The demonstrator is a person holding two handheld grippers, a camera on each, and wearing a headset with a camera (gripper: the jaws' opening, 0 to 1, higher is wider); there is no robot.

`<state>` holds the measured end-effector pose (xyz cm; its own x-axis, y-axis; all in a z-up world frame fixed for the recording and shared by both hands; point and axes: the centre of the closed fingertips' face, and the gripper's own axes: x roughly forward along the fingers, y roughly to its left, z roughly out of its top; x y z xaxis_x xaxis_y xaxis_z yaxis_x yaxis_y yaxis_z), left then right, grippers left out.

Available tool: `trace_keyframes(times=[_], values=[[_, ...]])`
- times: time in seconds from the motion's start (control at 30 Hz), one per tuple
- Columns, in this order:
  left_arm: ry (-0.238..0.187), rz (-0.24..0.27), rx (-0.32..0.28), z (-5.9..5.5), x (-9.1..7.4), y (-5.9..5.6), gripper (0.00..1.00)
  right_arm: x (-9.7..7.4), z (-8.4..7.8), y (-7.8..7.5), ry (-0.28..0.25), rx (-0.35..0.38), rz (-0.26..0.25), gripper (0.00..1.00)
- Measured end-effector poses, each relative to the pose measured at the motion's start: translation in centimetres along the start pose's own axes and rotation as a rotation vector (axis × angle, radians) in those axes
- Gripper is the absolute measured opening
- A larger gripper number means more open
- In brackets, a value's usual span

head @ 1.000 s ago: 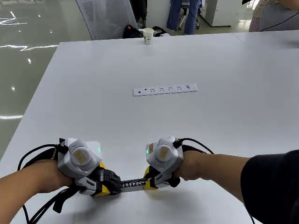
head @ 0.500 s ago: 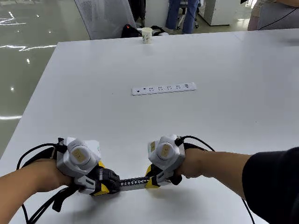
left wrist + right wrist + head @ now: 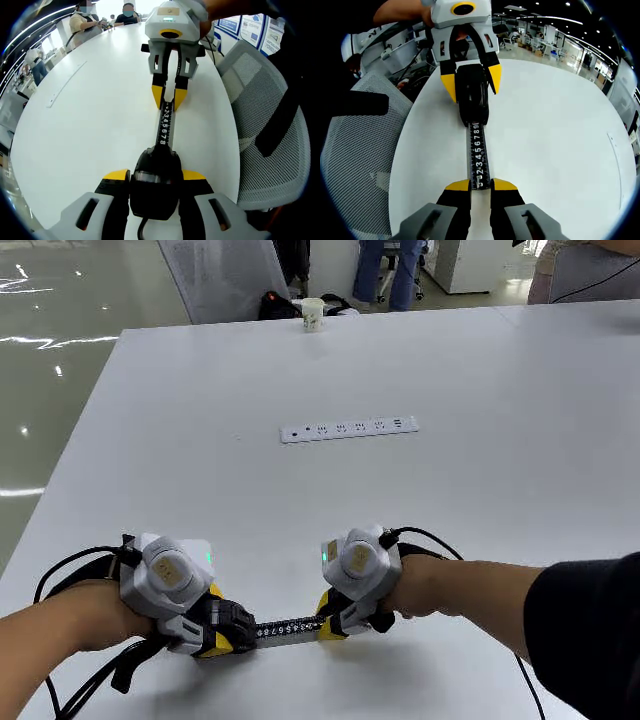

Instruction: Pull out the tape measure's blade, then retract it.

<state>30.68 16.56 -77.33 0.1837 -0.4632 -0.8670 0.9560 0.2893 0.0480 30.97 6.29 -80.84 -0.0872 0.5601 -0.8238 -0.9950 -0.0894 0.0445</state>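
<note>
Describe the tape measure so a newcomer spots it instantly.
On the white table, look at the near edge. The black tape measure case sits clamped in the left tongs; its black, white-numbered blade, pinched by the right tongs, sets it apart.

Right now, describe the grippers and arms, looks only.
Both the left gripper and right gripper have rounded pale-grey housings with a green light, black fingers tipped yellow, and black cables. The right arm wears a dark sleeve; the left forearm is bare.

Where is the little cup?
In the head view, the cup stands at the table's far edge, beyond the power strip's left end.
</note>
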Motion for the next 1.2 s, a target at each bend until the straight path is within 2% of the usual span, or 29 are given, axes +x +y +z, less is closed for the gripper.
trace_keyframes(times=[1.2], values=[[-0.001, 0.002, -0.002, -0.1, 0.0, -0.1, 0.32, -0.8, -1.1, 0.0, 0.014, 0.01, -0.01, 0.11]])
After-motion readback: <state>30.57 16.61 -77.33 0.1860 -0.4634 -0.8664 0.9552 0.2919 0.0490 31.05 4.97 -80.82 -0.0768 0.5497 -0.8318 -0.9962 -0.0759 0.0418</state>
